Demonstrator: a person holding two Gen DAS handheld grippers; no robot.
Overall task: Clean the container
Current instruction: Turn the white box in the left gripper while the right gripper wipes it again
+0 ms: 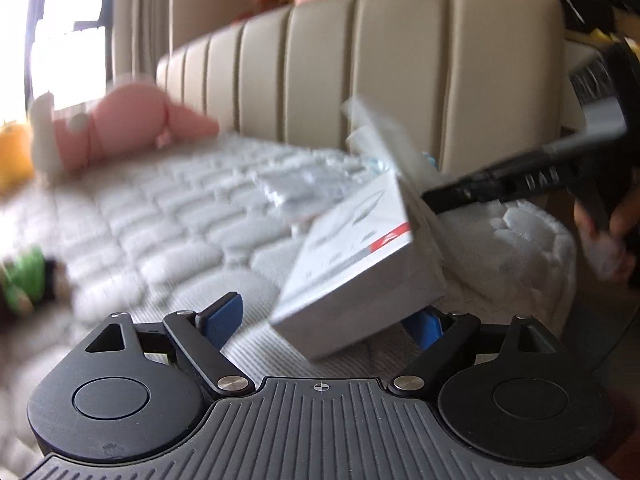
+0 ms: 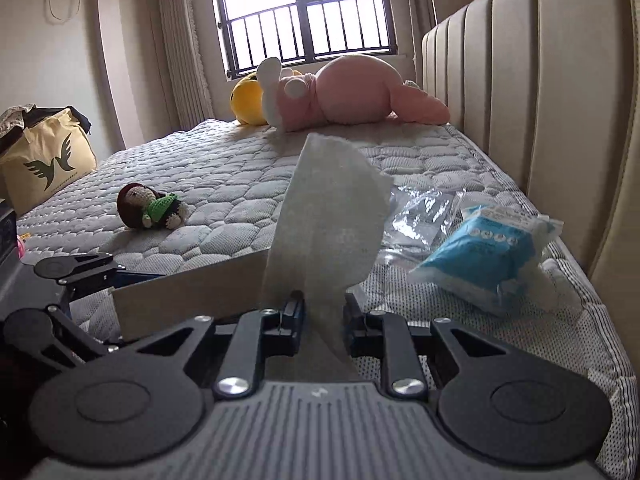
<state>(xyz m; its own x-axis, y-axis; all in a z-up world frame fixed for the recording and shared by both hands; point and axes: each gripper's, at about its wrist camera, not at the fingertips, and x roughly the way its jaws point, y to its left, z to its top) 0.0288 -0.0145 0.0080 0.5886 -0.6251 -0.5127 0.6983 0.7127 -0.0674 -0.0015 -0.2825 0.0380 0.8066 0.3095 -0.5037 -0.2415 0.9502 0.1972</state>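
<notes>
The left gripper (image 1: 328, 316) has its blue-padded jaws set wide around a tilted white rectangular cardboard box (image 1: 356, 260) with a red stripe, though blur hides whether the pads press it. The right gripper (image 2: 323, 322) has its jaws closed narrow on a thin grey-white wipe sheet (image 2: 324, 216) that stands up just beside that box. Both hang over the grey quilted mattress (image 2: 224, 168), with a blue-and-white plastic packet (image 2: 484, 256) near the box and a pink plush toy (image 2: 352, 92) well beyond it.
</notes>
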